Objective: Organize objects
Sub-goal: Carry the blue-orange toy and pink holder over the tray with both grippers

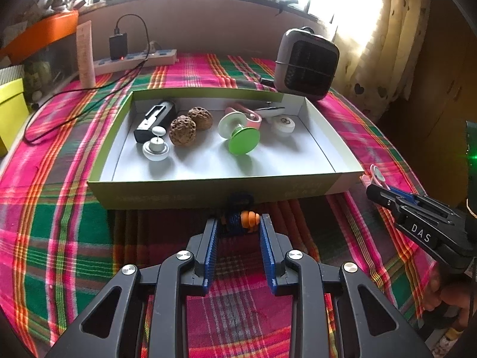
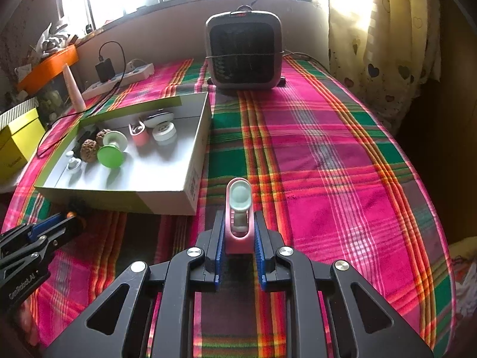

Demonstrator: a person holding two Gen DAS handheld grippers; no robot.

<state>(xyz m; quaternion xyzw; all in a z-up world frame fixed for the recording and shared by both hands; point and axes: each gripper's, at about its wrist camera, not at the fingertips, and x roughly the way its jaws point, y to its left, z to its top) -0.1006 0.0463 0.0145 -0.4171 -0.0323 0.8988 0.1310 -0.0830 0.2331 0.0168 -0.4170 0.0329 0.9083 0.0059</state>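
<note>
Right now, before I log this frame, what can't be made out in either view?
- Blue-and-orange item at the left gripper: left wrist view, dark and in the tray's shadow; identity and pad contact unclear.
- Pink holder in the right gripper: right wrist view, its base sits hidden between the pads.
- Print on the tray's front wall: left wrist view, too blurred to read.
- Window: both views, overexposed.
</note>
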